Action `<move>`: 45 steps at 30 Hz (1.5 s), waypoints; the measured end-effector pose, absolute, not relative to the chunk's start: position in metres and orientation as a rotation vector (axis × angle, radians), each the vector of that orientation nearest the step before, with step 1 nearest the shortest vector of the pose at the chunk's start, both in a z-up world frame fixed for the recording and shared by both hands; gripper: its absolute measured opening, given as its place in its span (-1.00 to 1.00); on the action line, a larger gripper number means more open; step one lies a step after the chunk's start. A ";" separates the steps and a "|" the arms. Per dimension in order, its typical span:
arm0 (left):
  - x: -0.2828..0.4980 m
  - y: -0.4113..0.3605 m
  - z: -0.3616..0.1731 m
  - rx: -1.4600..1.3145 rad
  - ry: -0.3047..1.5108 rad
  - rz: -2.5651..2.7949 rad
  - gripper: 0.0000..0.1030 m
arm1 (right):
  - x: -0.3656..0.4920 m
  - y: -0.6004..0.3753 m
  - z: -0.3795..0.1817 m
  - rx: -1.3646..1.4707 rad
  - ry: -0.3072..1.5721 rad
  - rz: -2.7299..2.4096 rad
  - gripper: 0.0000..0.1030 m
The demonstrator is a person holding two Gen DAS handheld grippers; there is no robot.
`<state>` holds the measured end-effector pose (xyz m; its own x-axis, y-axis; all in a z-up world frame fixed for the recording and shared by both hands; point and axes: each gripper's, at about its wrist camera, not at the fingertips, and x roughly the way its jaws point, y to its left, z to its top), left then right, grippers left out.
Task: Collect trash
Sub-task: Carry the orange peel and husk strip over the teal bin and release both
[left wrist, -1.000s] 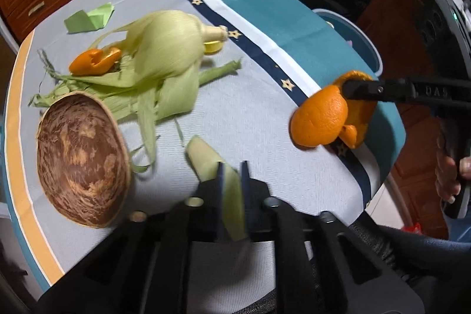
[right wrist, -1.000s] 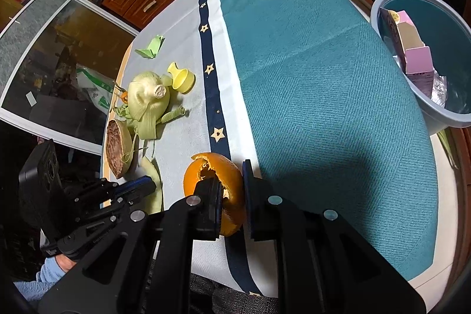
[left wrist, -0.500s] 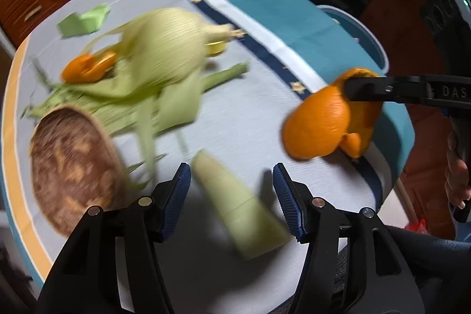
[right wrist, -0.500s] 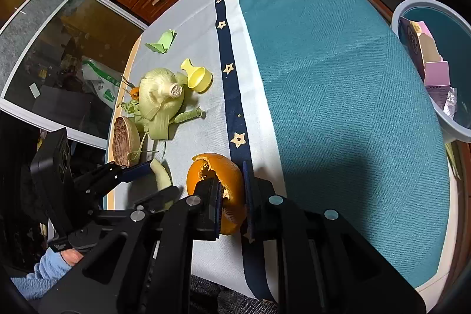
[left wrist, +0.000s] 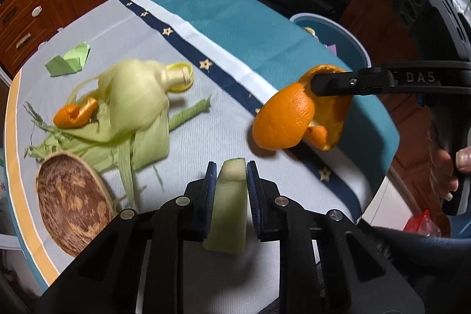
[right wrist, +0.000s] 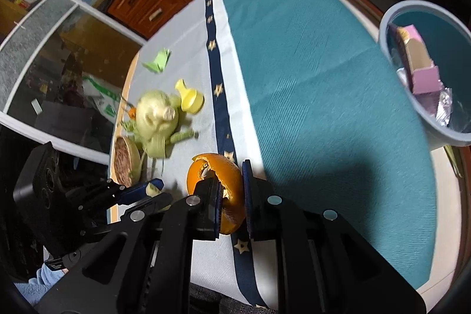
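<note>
A pale green rind slice (left wrist: pixel 229 202) sits between the pads of my left gripper (left wrist: pixel 231 169), whose jaws are closing and press on both its sides, just above the grey cloth. My right gripper (right wrist: pixel 229 175) is shut on a large orange peel (right wrist: pixel 217 169) and holds it off the table. From the left wrist view that peel (left wrist: pixel 282 122) hangs at the right under the right gripper's fingers (left wrist: pixel 338 83). A grey-blue bin (right wrist: pixel 388 28) with pink boxes inside stands beyond the table's right edge.
On the cloth at the left lie a corn husk pile (left wrist: pixel 132 96), a small orange peel (left wrist: pixel 73 115), a brown shell half (left wrist: pixel 70 199), folded green paper (left wrist: pixel 69 61) and a yellow cup (left wrist: pixel 179 77). A hand (left wrist: pixel 444 167) grips the right tool.
My left gripper opened wide over the green slice, then closed on it again and rose slightly. The right gripper kept its hold on the orange peel and barely moved.
</note>
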<state>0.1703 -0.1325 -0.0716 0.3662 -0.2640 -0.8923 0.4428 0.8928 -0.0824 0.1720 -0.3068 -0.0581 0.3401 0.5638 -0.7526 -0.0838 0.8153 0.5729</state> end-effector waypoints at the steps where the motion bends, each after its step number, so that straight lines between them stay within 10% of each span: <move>1: 0.174 -0.134 -0.069 0.182 1.104 -0.461 -0.58 | 0.173 -0.309 -0.055 0.486 1.148 0.441 -0.77; 23: 0.200 -0.199 -0.019 0.276 1.009 -0.557 -0.61 | 0.169 -0.390 -0.019 0.592 0.987 0.350 -0.77; 45: 0.277 -0.439 -0.041 0.367 1.021 -0.879 -0.61 | 0.181 -0.587 -0.060 0.702 0.956 -0.087 -0.77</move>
<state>0.2769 -0.4392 -0.0411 0.2308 -0.4613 -0.8567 0.7789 0.6153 -0.1215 0.1811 -0.5867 -0.0600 0.5907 0.2299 -0.7735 0.3662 0.7777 0.5109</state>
